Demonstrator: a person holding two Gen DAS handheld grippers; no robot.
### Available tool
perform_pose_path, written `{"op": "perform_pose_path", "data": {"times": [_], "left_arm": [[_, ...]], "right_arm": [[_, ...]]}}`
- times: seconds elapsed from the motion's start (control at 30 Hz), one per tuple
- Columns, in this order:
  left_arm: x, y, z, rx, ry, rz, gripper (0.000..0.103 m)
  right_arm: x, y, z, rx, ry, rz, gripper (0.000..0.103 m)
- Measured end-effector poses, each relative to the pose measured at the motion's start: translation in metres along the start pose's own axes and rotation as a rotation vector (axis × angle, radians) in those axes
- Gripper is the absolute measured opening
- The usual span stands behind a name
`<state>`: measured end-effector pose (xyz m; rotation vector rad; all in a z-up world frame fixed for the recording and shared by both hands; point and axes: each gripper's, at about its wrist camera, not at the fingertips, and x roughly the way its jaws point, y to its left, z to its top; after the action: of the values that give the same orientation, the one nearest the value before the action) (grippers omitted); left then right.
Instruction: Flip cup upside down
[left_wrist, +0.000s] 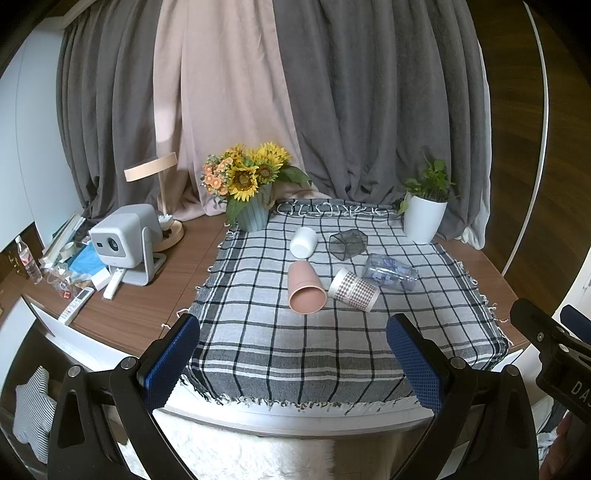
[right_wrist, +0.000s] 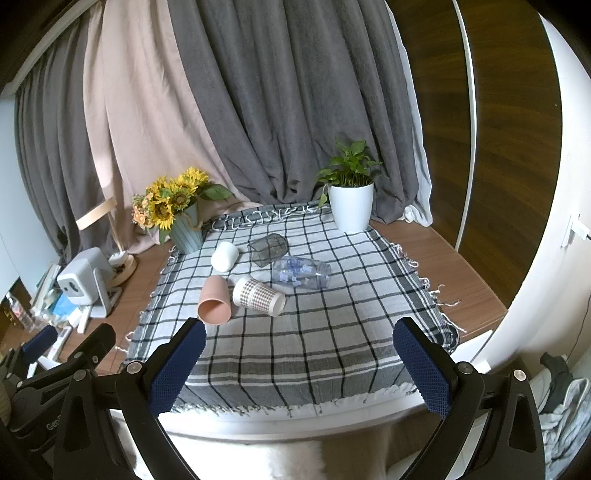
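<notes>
On cloth (left_wrist: 332, 343): cups (all toppled) (left_wrist: 306, 291).

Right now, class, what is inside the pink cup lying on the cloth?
The pink cup faces us; its visible inside looks empty. The deepest part is shadowed, so unclear.

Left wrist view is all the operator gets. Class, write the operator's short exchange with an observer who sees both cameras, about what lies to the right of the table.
Operator: What is on the floor right of the table?
Observer: A heap of clothing, grey and white, lies there.
Operator: Anything mounted higher up on that side?
Observer: A small white fitting sits on the white wall.
</notes>
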<state>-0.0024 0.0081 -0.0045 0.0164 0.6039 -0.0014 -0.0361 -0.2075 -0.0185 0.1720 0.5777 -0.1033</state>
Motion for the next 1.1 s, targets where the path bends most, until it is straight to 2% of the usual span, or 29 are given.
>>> {"op": "perform_pose_path", "data": {"times": [0.4,0.6,0.83,1.0,1.1], "left_arm": [[0.004,0.001,-0.001,0.004,0.011,-0.008,0.103],[0.018,0.016,-0.005,0.002,0.056,0.002,0.103],[0.054,0.043,-0.009,-0.040,0.147,0.057,0.103],[0.094,0.058,-0.007,-0.058,0.210,0.105,0.103],[0.118,0.069,-0.003,-0.079,0.235,0.135,0.103]], "right_arm": [[0.002,0.006,-0.005,0.003,0.008,-0.005,0.102],[0.013,0.019,-0.012,-0.003,0.028,-0.002,0.102],[0.059,0.040,-0.012,-0.036,0.146,0.029,0.102],[0.110,0.062,-0.006,-0.099,0.244,0.115,0.102],[0.140,0.081,0.001,-0.142,0.262,0.151,0.102]]}}
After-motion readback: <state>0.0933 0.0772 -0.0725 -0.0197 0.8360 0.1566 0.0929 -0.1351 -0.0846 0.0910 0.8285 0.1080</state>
